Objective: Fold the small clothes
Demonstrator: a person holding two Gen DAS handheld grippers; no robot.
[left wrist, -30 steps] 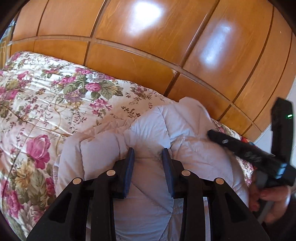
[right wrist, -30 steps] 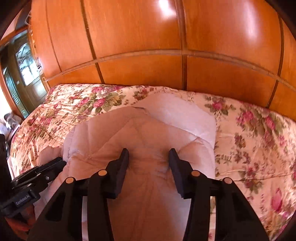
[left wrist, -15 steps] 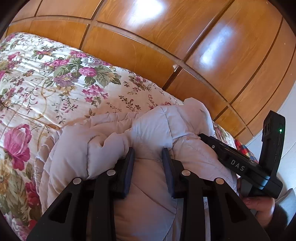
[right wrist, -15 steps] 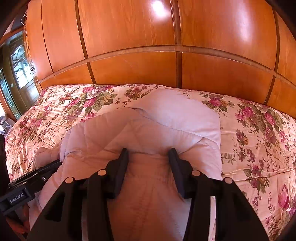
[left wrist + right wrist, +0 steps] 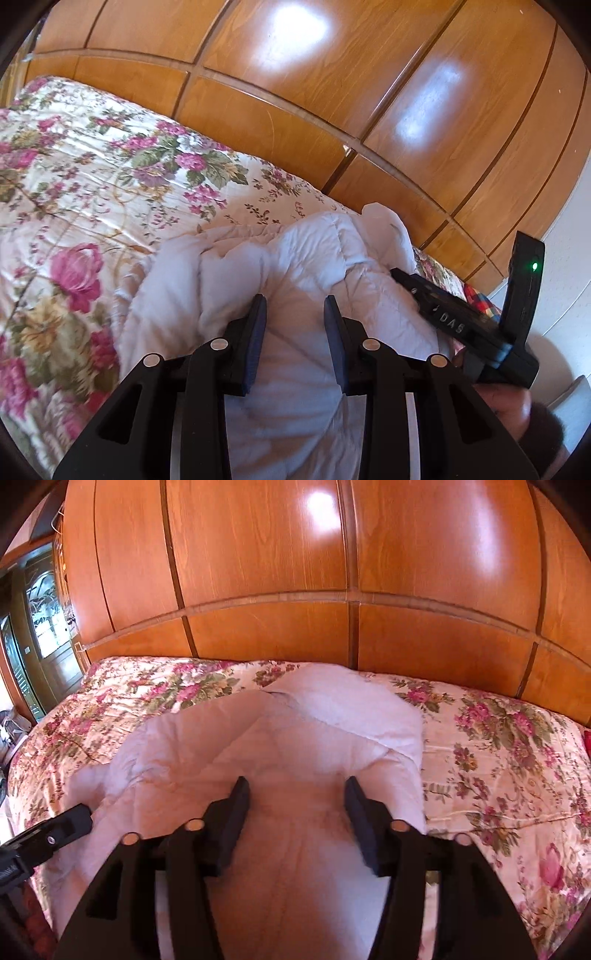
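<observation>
- Pale quilted garment [image 5: 280,746] lies bunched on the floral bedspread [image 5: 498,746], before the wooden panelling [image 5: 258,554]
- Left gripper [image 5: 294,299] pinches a fold of it, jaws narrow
- Right gripper [image 5: 297,782] has just been opening; its jaws stand wide, garment between them unpressed

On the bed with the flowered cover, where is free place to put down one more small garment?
Free: the floral quilted bedspread to the right of the pale quilted padded garment, up to the wooden panelled wall, and the wide stretch on its other side. Crowded: the middle, where the garment lies under the left gripper and right gripper.
</observation>
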